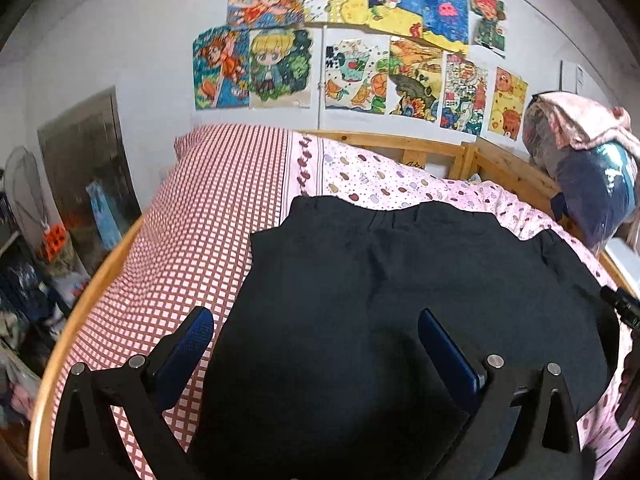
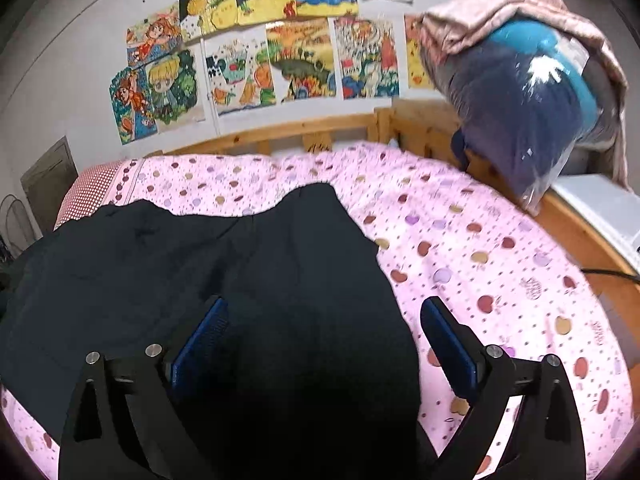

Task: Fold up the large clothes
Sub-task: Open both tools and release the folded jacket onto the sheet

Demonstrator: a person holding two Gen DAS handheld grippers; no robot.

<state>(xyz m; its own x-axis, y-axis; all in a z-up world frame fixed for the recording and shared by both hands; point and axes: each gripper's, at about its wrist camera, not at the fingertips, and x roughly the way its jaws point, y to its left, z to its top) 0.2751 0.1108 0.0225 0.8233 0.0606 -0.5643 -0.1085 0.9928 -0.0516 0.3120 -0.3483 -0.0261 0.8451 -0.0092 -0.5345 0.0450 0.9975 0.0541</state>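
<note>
A large black garment (image 1: 380,288) lies spread on the bed, its waistband edge towards the wall. In the right wrist view the same black garment (image 2: 200,264) covers the left and middle of the bed. My left gripper (image 1: 316,332) hovers open over the garment's left edge, one blue pad (image 1: 188,344) above the checked sheet, the other over the black cloth. My right gripper (image 2: 324,320) is open above the garment's right edge, its right pad (image 2: 448,340) over the pink sheet. Neither gripper has cloth between its pads. The tip of the other gripper (image 1: 624,308) shows at the right edge.
The bed has a red checked sheet (image 1: 200,208) on the left and a pink spotted sheet (image 2: 480,264) on the right, with a wooden frame (image 2: 304,136). A bagged bundle of bedding (image 2: 532,92) sits on the right rail. Drawings cover the wall (image 1: 360,60). Clutter stands left of the bed (image 1: 48,248).
</note>
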